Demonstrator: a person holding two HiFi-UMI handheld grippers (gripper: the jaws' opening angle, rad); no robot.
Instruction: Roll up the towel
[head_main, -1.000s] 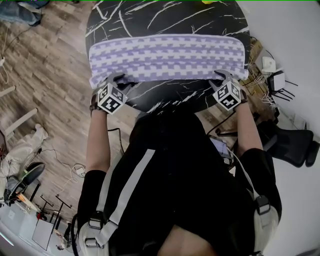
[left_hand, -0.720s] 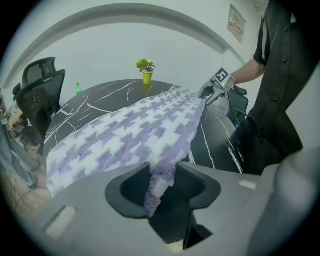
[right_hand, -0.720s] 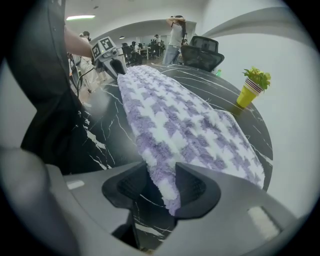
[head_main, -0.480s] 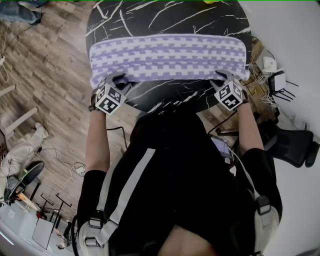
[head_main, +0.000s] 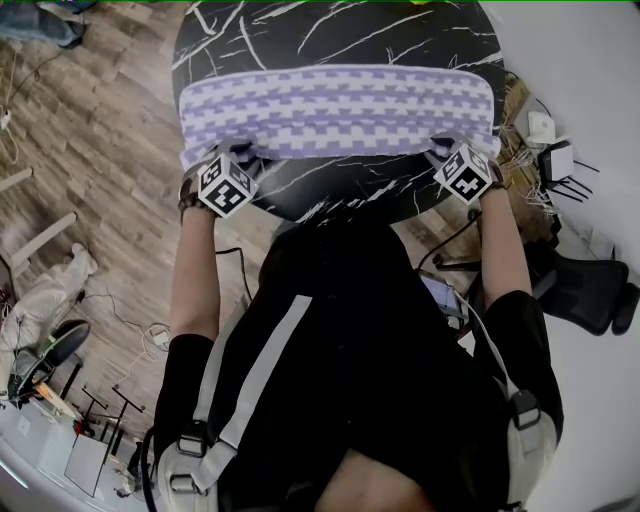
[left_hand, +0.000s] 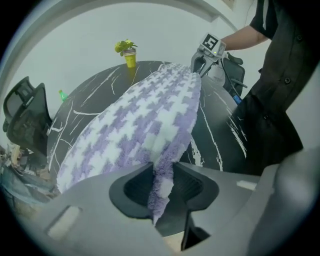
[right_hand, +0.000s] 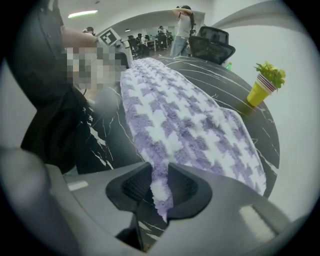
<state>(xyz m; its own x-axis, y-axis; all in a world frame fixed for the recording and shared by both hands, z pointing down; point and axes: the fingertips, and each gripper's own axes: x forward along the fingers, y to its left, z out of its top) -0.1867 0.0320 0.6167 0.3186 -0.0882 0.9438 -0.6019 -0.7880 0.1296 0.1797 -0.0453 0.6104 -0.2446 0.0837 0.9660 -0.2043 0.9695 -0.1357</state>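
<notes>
My left gripper (left_hand: 162, 186) and right gripper (right_hand: 160, 187) have just been closing their jaws, each clamped on a near corner of the purple-checked towel (head_main: 335, 110) lying across the black marble tabletop (head_main: 340, 30).

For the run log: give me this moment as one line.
left hand-held gripper: jaws just closing, towel corner pinched | right hand-held gripper: likewise, other corner | towel: lying on table, unrolled
</notes>
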